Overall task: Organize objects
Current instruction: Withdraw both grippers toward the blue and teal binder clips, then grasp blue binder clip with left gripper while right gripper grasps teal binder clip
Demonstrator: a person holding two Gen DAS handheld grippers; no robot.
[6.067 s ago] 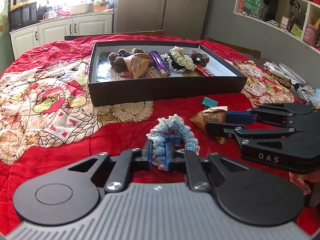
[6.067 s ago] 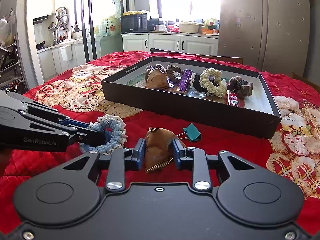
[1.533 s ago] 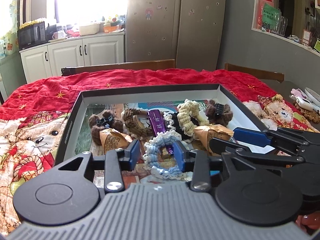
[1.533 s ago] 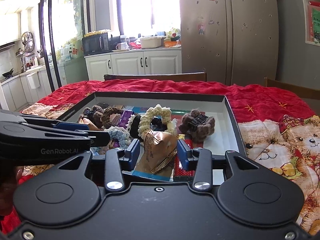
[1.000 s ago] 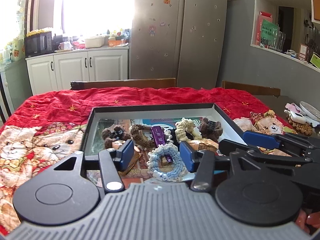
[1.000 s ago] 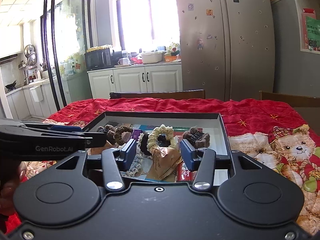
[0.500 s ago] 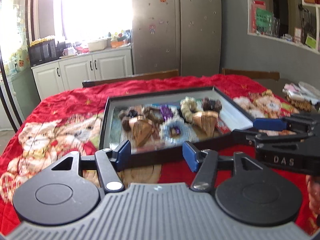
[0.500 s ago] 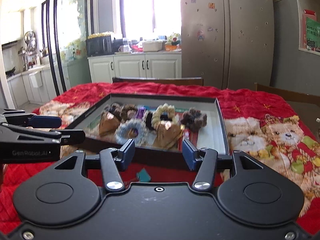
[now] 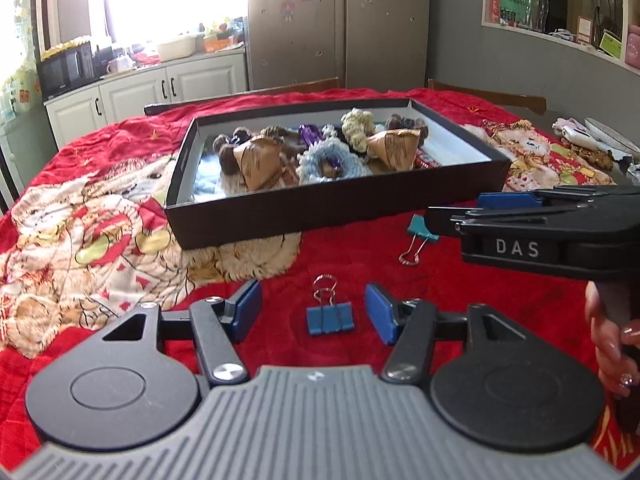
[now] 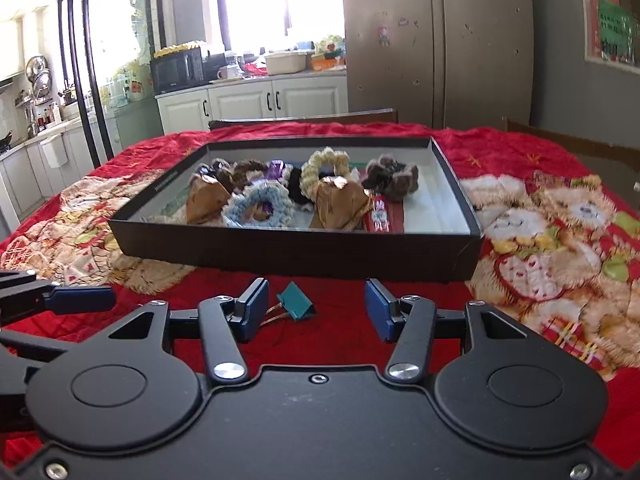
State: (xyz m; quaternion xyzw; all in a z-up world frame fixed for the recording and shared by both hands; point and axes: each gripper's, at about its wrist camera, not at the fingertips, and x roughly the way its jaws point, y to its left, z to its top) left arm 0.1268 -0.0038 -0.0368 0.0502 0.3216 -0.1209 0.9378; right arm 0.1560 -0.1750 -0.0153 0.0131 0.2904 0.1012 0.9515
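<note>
We have two small binder clips left on the red quilted cloth [image 9: 360, 256], both lying out in front of the near wall of the shallow black cardboard box [image 9: 320, 212].

The blue metal binder clip [image 9: 330, 319] lies straight ahead of our left gripper [image 9: 312, 312], framed between its two blue pads [image 9: 376, 312] but touching neither; the jaws stand wide and hold nothing. The clip's long axis runs away from us, blue body nearest and wire handles pointing toward the box, so we judge that the pads would close across its body from the sides.

The teal metal binder clip [image 10: 295, 301] sits just ahead of our right gripper [image 10: 316, 308], off toward its left pad [image 10: 252, 308], and that pad hides part of its wire handles. It lies skewed, with the handles reaching left and toward us. These jaws also stand apart and empty. In the left wrist view the teal clip [image 9: 422, 231] rests just under the tips of the right gripper [image 9: 452, 212], so each hand is nearer its own clip.

The box already holds a light blue crocheted scrunchie [image 9: 328, 160], a cream crocheted scrunchie [image 9: 356, 128], two brown paper-wrapped pyramids [image 9: 260, 160], brown furry hair clips [image 10: 390, 178], a purple wrapped bar [image 10: 276, 168] and a red wrapped bar [image 10: 378, 214]. Its right end is bare white floor [image 10: 436, 208], which we judge leaves room for both clips.
</note>
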